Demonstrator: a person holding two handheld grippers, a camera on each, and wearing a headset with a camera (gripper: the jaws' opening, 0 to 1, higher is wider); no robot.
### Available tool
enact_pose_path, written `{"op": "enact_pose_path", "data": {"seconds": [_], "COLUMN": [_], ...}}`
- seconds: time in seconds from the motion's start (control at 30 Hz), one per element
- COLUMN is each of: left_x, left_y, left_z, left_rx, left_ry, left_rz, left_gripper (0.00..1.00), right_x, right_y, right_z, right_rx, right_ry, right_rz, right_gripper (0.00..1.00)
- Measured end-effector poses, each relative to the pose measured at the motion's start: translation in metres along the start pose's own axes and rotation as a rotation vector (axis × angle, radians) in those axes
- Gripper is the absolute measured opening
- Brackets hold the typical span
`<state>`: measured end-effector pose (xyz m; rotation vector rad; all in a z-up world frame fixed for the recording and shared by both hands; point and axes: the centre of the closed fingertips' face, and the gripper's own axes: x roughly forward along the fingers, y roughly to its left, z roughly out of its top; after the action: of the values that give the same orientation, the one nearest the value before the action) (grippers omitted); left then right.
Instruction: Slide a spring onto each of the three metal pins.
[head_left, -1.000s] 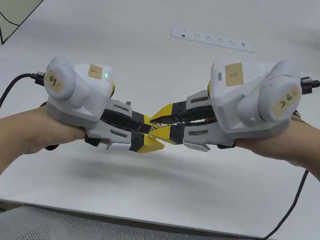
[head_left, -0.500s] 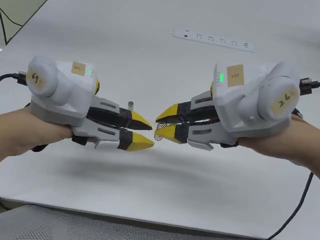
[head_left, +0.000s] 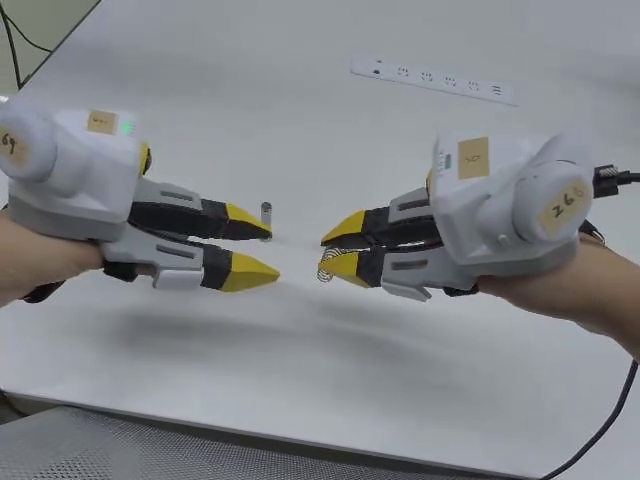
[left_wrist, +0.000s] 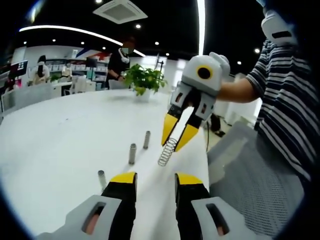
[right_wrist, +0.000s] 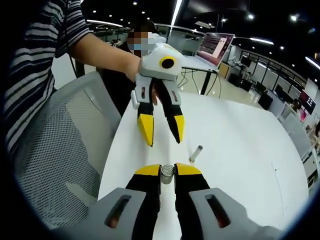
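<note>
- Left gripper view: three metal pins (left_wrist: 132, 153) stand in a row on the white table (left_wrist: 55, 135). They look bare, so I think no spring is on yet.
- The right gripper (head_left: 328, 258) pinches one spring (head_left: 326, 268) in the air, just right of the pins.
- The left gripper (head_left: 272, 252) is let go and holds nothing.
- Next, the spring's free end must line up over a pin top.
- A power strip (head_left: 434, 80) lies far back. Nothing blocks the way.

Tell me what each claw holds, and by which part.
The right claw pinches the spring by one end; the rest juts out in front. The left claw is open, holding nothing.
</note>
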<state>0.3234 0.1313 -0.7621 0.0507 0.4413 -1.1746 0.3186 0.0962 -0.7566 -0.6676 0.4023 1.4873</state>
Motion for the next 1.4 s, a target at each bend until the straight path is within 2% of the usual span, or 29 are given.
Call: {"op": "enact_pose_path", "data": {"seconds": [0.27, 0.4, 0.57, 0.77, 0.87, 1.07, 1.27, 1.4], "left_x": [-0.014, -0.021, -0.03, -0.033, -0.035, -0.04, -0.044, -0.045], "left_y": [0.006, 0.011, 0.02, 0.025, 0.028, 0.032, 0.034, 0.036], "left_z": [0.0, -0.004, -0.01, -0.018, -0.02, -0.021, -0.024, -0.024], "left_rx": [-0.012, -0.024, -0.044, -0.043, -0.047, -0.068, -0.084, -0.089], "left_ry": [-0.017, -0.015, -0.016, -0.002, -0.013, -0.041, -0.05, -0.059], "left_rz": [0.037, 0.067, 0.116, 0.15, 0.167, 0.2, 0.224, 0.239], "left_gripper": [0.28, 0.31, 0.41, 0.55, 0.6, 0.79, 0.93, 0.98], "right_x": [0.005, 0.004, 0.004, 0.005, 0.006, 0.009, 0.012, 0.016], "right_y": [0.001, 0.0, -0.001, -0.003, -0.004, -0.005, -0.009, -0.011], "right_z": [-0.014, -0.017, -0.017, -0.015, -0.015, -0.013, -0.009, -0.006], "right_rx": [0.004, 0.009, 0.006, 0.006, 0.007, 0.007, 0.011, 0.004], "right_ry": [0.031, 0.039, 0.04, 0.04, 0.04, 0.04, 0.036, 0.038], "right_rz": [0.003, 0.001, -0.006, -0.01, -0.009, -0.007, -0.007, 0.0], "right_gripper": [0.07, 0.07, 0.07, 0.07, 0.07, 0.07, 0.07, 0.07]}}
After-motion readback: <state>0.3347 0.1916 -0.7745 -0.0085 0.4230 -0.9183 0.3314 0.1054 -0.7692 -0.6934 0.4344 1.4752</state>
